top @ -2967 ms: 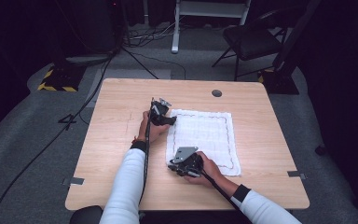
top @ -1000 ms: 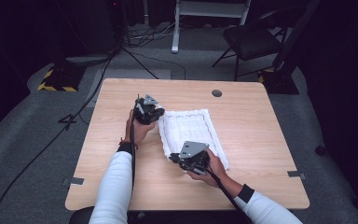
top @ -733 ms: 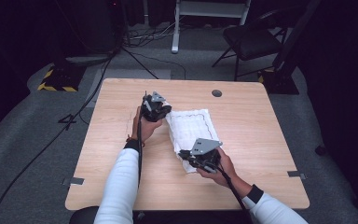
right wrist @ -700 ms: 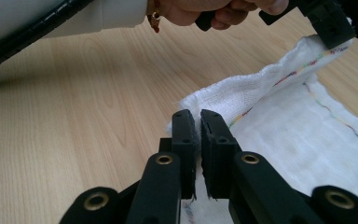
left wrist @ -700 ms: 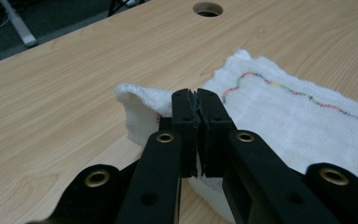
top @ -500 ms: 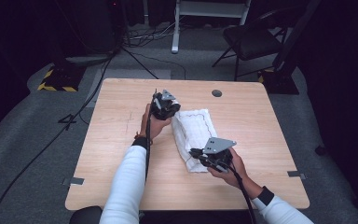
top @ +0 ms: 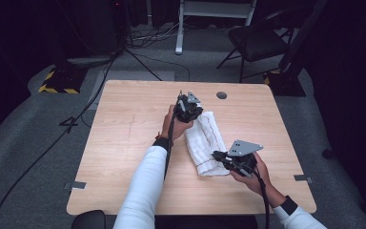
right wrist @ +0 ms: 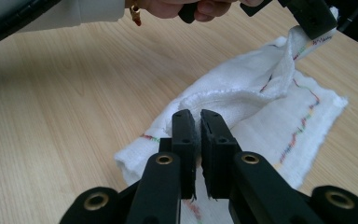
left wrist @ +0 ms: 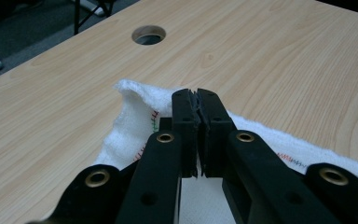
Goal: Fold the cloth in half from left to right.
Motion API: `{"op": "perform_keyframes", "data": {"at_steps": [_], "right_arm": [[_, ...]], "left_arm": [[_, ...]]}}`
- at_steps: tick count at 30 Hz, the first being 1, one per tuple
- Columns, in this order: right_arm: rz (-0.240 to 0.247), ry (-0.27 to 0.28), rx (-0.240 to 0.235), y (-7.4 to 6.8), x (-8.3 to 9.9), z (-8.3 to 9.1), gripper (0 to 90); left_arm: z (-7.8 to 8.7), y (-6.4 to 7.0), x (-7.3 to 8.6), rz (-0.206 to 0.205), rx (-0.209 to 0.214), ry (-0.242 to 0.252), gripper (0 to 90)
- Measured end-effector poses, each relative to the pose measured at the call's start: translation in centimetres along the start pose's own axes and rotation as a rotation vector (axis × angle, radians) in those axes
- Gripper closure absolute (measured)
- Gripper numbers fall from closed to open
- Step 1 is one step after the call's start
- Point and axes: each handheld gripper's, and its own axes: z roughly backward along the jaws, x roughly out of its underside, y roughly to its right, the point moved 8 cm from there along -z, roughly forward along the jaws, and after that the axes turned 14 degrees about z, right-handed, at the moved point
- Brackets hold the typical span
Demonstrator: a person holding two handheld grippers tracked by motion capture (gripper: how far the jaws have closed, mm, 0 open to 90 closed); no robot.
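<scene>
Wooden table (top: 124,143) bears white towel (top: 202,143); grey floor (top: 33,157) around.

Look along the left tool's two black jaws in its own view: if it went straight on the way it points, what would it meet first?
Probably the white towel, whose raised fold lies right beyond the left tool. Past that comes bare wooden table, with its round hole farther off to the left; depth is uncertain.

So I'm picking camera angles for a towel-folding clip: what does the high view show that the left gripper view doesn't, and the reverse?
High view alone: both forearms, the right gripper at the near end of the white towel, a chair, the floor cables. Left gripper view alone: the left gripper with jaws shut on the towel's edge, and its coloured stitching. Both: towel, wooden table, its round hole.
</scene>
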Motion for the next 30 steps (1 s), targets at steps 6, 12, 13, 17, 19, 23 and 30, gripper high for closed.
{"op": "perform_keyframes", "data": {"at_steps": [6,12,13,17,19,23,30], "right_arm": [[-0.027,-0.033,0.028,0.7,1.9,1.1,84.7],[-0.043,-0.077,0.035,0.9,4.0,1.5,84.5],[-0.043,-0.077,0.035,0.9,4.0,1.5,84.5],[-0.052,-0.11,0.04,1.0,5.5,1.5,79.5],[-0.064,-0.142,0.057,1.1,6.5,1.4,73.5],[-0.09,-0.154,0.069,1.6,7.5,1.7,62.1],[-0.113,-0.148,0.083,3.2,8.5,2.4,53.8]], "left_arm": [[-1.8,1.3,-0.6,-0.024,0.024,-0.014,86.7],[-4.4,2.6,-0.7,-0.038,0.033,-0.041,86.6],[-4.4,2.6,-0.7,-0.038,0.033,-0.041,86.5],[-5.3,3.0,-0.1,-0.037,0.019,-0.055,76.7],[-5.2,3.0,0.1,-0.048,-0.002,-0.059,67.1],[-3.8,2.6,0.1,-0.028,-0.027,-0.048,51.3],[1.3,4.1,2.8,-0.069,0.041,-0.084,27.0]]}}
